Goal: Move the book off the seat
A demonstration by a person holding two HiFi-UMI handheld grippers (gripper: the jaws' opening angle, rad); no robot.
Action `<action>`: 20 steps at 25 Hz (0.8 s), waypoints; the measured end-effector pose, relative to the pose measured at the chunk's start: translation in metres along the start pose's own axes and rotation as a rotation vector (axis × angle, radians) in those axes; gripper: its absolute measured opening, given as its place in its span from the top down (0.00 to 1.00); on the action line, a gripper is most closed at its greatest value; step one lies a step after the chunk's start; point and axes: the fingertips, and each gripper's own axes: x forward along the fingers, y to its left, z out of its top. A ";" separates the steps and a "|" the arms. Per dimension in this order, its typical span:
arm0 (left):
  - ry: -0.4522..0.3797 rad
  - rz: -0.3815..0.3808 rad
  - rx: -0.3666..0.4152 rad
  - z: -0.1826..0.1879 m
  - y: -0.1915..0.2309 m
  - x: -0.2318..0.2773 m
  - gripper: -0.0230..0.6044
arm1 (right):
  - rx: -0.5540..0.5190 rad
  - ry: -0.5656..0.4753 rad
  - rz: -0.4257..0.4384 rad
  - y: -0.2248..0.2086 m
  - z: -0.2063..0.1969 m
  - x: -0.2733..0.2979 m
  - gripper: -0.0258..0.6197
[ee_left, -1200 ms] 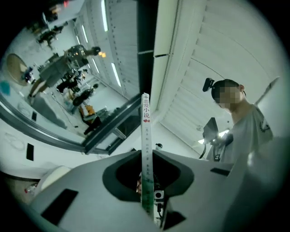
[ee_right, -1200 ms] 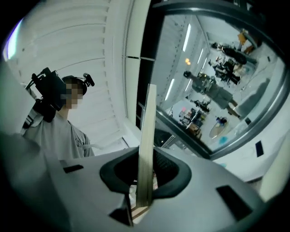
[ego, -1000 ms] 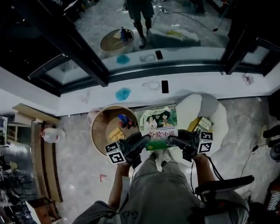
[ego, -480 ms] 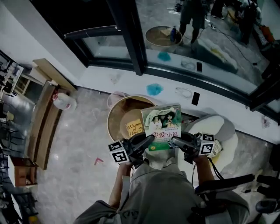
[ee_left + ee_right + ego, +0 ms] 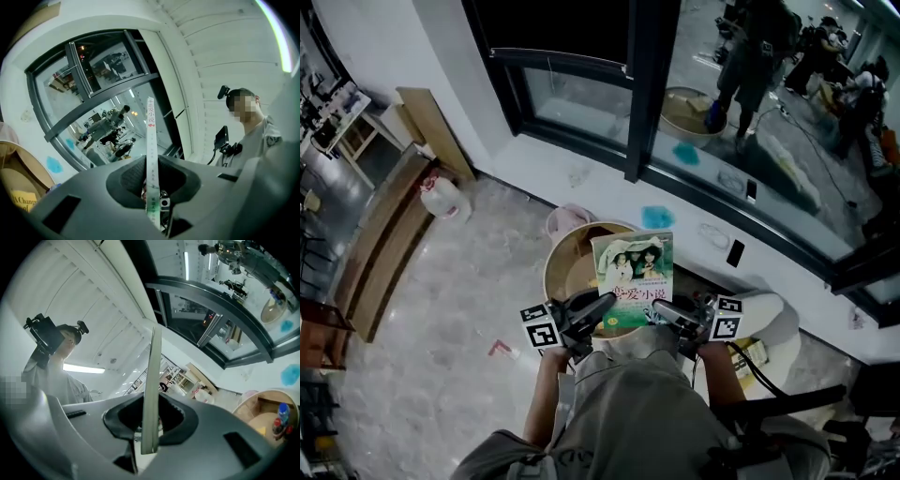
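A thin book point(image 5: 633, 270) with a green cover and two figures on it is held up flat between both grippers, above the round wooden tub point(image 5: 567, 272). My left gripper point(image 5: 602, 307) is shut on its lower left edge and my right gripper point(image 5: 662, 310) on its lower right edge. In the left gripper view the book's spine point(image 5: 150, 150) stands edge-on, clamped by the left gripper point(image 5: 153, 187). The right gripper view shows the book's page edge point(image 5: 152, 380) pinched by the right gripper point(image 5: 150, 423). The white seat point(image 5: 772, 314) lies to the right, apart from the book.
A yellow book point(image 5: 21, 200) and a blue bottle point(image 5: 281, 418) lie in the tub. Another book point(image 5: 749, 353) rests by the seat. A water jug point(image 5: 446, 198) and a wooden bench point(image 5: 382, 239) stand at left. A black window frame point(image 5: 642, 84) and a sill with a phone point(image 5: 736, 253) run behind.
The book, held by both grippers, has shifted left, from beside the seat to above the round tub. The view has swung, so the seat now sits further right.
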 end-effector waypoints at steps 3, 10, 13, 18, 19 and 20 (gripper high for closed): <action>-0.014 -0.001 -0.014 0.015 0.013 -0.018 0.85 | -0.002 0.012 -0.019 -0.004 -0.002 0.026 0.85; -0.045 0.024 -0.002 0.039 0.032 -0.032 0.85 | 0.010 0.047 -0.001 -0.021 0.005 0.056 0.85; -0.083 0.045 -0.013 0.042 0.035 -0.033 0.85 | 0.011 0.074 0.016 -0.025 0.009 0.061 0.85; -0.095 0.073 -0.016 0.048 0.037 -0.035 0.85 | 0.019 0.100 0.045 -0.029 0.014 0.068 0.85; -0.097 0.079 -0.014 0.050 0.039 -0.034 0.85 | 0.025 0.100 0.048 -0.031 0.015 0.069 0.85; -0.098 0.083 -0.012 0.050 0.040 -0.034 0.85 | 0.031 0.099 0.051 -0.033 0.016 0.069 0.85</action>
